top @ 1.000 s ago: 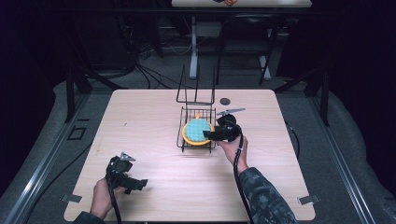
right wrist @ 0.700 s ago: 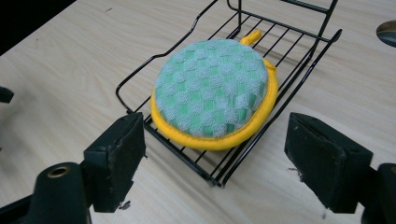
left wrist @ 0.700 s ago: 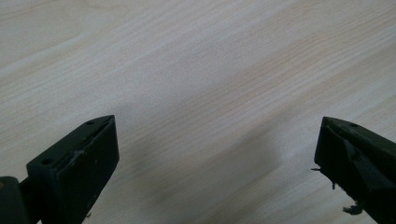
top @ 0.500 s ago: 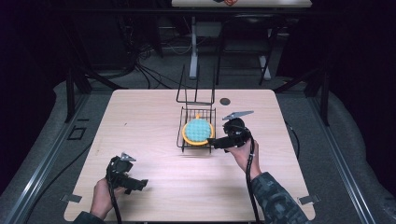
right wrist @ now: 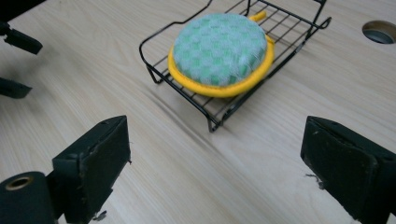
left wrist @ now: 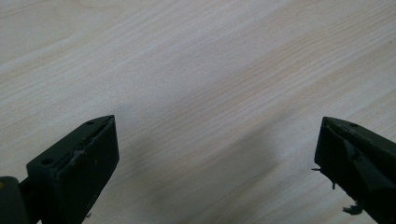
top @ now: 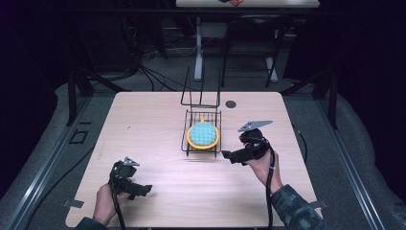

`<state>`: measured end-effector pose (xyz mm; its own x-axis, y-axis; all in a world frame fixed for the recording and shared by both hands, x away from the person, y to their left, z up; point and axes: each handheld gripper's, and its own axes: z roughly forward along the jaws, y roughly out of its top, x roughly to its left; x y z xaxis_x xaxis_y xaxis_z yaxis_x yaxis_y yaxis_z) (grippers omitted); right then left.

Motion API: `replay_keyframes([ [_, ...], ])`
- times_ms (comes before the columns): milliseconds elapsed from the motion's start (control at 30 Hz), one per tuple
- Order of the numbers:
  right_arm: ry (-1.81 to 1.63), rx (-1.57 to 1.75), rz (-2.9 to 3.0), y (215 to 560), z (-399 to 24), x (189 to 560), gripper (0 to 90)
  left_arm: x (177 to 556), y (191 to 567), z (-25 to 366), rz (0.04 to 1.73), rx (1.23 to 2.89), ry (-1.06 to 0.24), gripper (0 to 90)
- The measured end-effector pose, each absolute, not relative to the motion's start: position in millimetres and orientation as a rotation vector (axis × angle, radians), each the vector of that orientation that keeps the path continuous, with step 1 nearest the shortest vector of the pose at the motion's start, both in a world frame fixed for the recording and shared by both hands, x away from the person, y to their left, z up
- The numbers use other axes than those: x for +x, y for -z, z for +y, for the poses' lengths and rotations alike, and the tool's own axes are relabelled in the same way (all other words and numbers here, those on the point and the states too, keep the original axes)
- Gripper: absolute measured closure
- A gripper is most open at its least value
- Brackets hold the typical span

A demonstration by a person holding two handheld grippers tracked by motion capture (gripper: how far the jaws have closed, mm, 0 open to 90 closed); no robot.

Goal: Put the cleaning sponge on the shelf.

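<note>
Gaping empty just beside the wire rack (top: 202, 139) and its sponge (top: 203, 134), right hand-held gripper (top: 229, 156), jaws just opening; left hand-held gripper (top: 143, 189) likewise spread

The right tool (top: 229, 155) hung low over the desk (top: 153, 124), pointing left; its jaws had just been opening and stood wide with nothing between them. The left tool (top: 143, 189) lay low near the front edge, jaws wide and empty.
</note>
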<state>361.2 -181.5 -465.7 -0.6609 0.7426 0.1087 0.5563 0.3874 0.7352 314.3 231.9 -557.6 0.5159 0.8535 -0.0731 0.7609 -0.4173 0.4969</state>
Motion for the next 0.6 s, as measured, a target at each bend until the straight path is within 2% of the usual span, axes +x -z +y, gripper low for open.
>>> replay_keyframes([
  [600, -1.013, 1.291, 2.339, 492, -248, 331, 7.7, 313, 557, 230, 1.305, 2.304, -0.273, 0.0],
])
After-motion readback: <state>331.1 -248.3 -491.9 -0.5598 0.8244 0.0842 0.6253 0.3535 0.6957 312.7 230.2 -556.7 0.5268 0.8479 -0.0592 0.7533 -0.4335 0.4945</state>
